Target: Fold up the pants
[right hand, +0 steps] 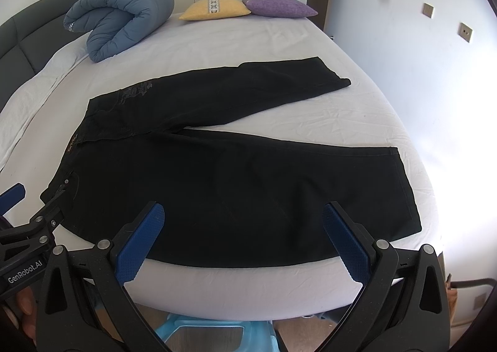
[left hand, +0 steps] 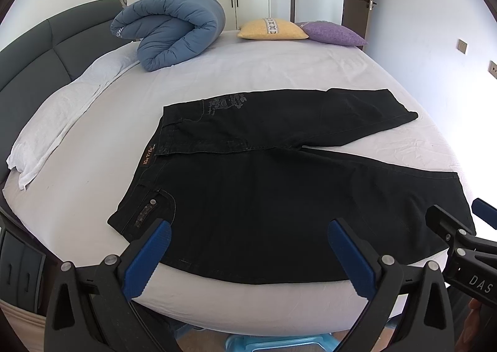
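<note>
Both black hand-held grippers, left [left hand: 248, 254] and right [right hand: 243, 238], jaws spread, grasping nothing, poised over near edge of flat-spread black denim pants [left hand: 264, 196], ready to pinch.

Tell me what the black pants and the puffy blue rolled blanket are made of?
The black pants look like denim: matte, stiff-lying cloth with contrast stitching, a metal rivet and a waistband patch. The puffy blue rolled blanket looks like soft matte fabric with padding inside, judging by its quilted, bulging channels; the exact fibre can't be told.
</note>
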The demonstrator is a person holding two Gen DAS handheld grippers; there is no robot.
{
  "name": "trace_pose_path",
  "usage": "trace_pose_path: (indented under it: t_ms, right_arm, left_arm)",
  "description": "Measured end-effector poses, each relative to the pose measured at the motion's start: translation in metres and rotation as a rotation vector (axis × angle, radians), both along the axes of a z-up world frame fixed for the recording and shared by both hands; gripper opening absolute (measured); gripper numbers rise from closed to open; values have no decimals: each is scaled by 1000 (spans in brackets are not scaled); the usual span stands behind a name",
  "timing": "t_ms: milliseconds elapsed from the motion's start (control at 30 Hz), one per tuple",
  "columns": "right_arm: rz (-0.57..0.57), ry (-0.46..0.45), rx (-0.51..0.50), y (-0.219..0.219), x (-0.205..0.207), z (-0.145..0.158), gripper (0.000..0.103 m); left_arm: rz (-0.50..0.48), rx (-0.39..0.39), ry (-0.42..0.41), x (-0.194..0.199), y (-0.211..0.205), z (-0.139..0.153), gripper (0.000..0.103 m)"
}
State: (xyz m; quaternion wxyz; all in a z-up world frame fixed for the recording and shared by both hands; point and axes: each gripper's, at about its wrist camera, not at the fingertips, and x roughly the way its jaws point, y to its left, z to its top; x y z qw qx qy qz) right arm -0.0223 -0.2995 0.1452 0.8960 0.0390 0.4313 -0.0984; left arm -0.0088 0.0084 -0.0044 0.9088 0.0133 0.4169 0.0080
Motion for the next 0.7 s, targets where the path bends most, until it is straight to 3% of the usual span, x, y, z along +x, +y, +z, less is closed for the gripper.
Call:
trace_pose_path:
  t_ms: [700]
  right_arm:
    - [3,7,5,8,-4,-6,103]
  left_arm:
    - [-1,6,8,4,1,-9,103]
